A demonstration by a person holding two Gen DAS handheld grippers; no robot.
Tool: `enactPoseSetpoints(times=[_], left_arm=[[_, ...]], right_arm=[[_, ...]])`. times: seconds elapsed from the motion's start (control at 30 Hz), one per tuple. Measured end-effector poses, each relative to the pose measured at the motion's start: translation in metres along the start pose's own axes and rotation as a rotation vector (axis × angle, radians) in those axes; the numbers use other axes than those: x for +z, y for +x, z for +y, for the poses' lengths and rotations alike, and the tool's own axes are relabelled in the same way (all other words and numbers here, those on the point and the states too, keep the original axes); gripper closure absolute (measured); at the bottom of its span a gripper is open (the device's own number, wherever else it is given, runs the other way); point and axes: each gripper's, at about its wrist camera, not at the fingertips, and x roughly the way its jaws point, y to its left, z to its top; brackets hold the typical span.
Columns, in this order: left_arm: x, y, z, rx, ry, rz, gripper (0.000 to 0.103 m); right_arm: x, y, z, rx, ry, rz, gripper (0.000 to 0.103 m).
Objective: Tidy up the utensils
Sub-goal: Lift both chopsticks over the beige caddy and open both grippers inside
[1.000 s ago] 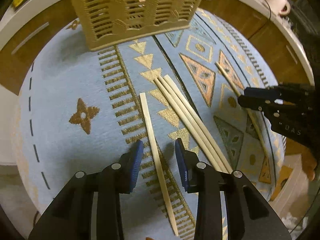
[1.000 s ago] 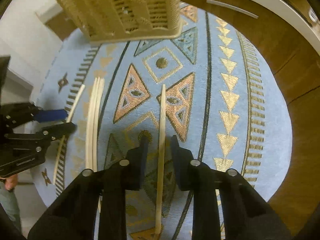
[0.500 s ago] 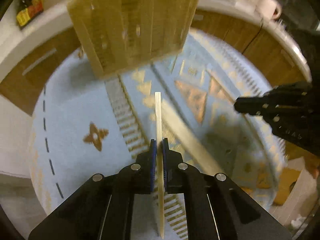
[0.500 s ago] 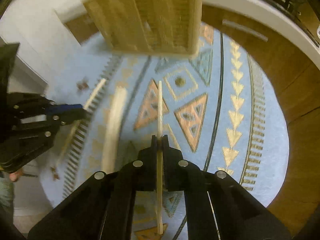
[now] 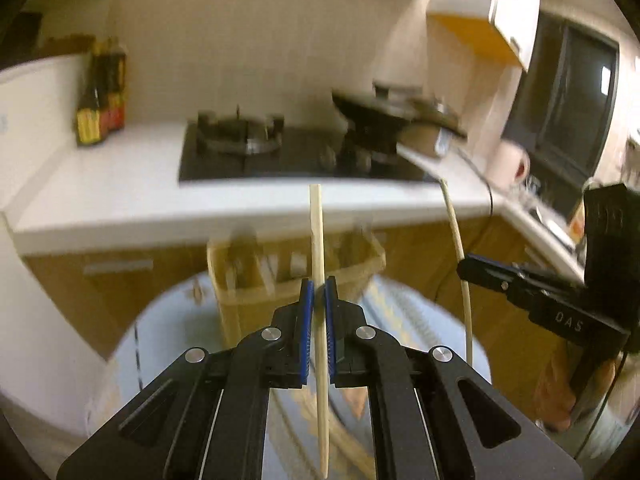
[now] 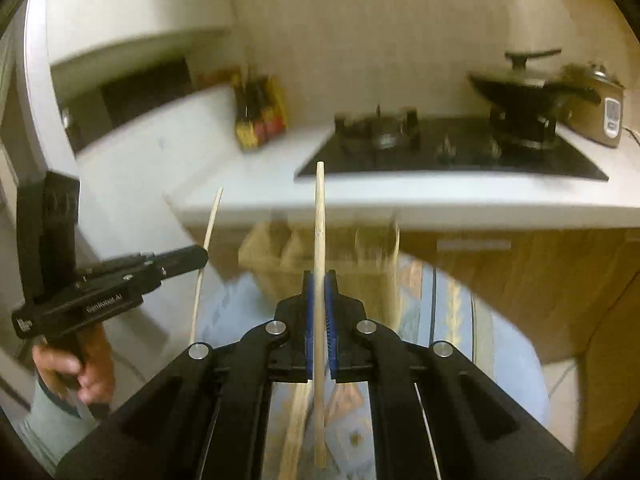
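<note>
We pinch one chopstick point(image 5: 319, 248) in each hand-held gripper point(image 5: 316, 296); tilted, they could miss the basket point(image 5: 296, 276) and drop.

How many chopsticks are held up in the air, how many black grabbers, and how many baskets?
Chopsticks held up: 2, the left chopstick and the right chopstick
Grabbers: 2, the left grabber and the right grabber
Baskets: 1, the basket
Total: 5
</note>
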Motion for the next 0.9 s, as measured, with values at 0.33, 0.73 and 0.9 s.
enactPoseSetpoints(times=[0.33, 0.73, 0.9], left_arm=[[0.049, 0.011, -0.002, -0.011, -0.005, -0.237, 0.099], [0.049, 0.031, 0.012, 0.037, -0.043, -0.475, 0.099], [0.043, 0.048, 0.018, 0.053, -0.025, -0.475, 0.099]], right_arm=[[0.054, 0.015, -0.013, -0.033, 0.057, -0.283, 0.099], [0.057, 0.065, -0.029, -0.122, -0.003, -0.398, 0.099], [0.052, 0.083, -0.04, -0.134, 0.002, -0.415, 0.099]])
